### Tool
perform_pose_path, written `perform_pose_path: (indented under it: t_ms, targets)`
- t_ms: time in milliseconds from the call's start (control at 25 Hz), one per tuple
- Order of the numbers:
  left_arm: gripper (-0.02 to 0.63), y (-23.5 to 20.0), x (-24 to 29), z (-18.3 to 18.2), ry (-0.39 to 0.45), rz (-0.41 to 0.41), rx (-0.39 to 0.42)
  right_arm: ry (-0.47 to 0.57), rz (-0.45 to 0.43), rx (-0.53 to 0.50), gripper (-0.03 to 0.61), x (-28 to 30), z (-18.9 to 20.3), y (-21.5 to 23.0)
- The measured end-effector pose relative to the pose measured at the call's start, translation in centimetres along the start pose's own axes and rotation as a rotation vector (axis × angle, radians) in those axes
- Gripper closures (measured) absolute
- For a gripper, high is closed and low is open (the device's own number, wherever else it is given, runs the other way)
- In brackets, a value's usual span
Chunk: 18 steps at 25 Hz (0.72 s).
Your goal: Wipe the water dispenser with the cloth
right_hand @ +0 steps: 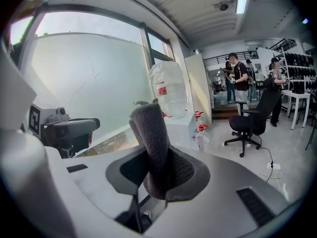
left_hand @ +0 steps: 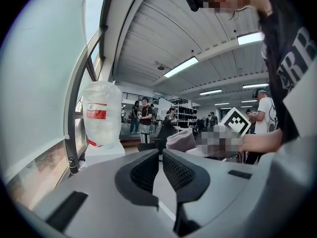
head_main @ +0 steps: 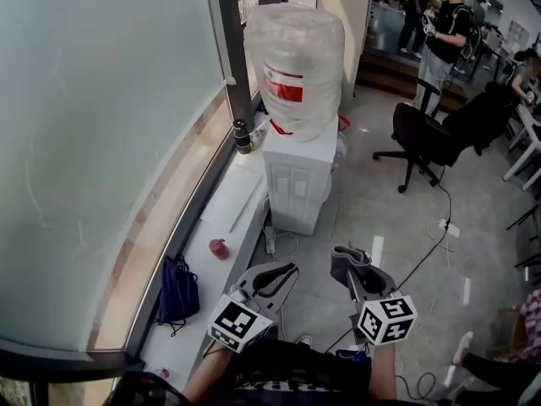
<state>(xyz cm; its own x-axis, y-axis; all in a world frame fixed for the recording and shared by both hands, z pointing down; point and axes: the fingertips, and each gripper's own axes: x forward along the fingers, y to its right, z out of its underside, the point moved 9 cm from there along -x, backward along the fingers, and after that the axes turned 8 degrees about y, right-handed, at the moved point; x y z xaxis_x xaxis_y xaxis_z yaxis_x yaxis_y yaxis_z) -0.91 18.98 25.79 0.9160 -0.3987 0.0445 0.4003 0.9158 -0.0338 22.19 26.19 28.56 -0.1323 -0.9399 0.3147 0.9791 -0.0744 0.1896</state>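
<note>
Ok, approach phase. Right hand-held gripper (right_hand: 158, 168) clamped on folded grey cloth (right_hand: 150, 133), which sticks up past the jaws. Left hand-held gripper (left_hand: 160, 158) narrow, nearly closed, empty. Water dispenser (head_main: 296, 183) ahead by the window, well apart from both. Suggest closing in first, then pressing the free cloth end flat on the white top and sides, steering clear of the bottle (head_main: 294, 66). Count: one dispenser, one bottle, one cloth, two hand-held grippers.

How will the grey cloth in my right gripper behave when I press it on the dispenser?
Likely floppy: the cloth stands as a folded wad only where the right gripper pinches it. Its nubby weave looks soft, so it should squash against the dispenser.
</note>
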Motion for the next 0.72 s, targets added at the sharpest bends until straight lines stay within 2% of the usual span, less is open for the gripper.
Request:
perform_pose_path:
  t_ms: [320,720]
  targets:
    - [0.577,4.3,-0.9,0.1,-0.008,-0.055,0.0,0.006,-0.056,-0.013,0.476,-3.2,0.6,0.8]
    - [0.577,7.4,-0.5,-0.2,0.007,-0.031,0.003,0.006,-0.057,-0.026,0.476,-5.6,1.4,1.3]
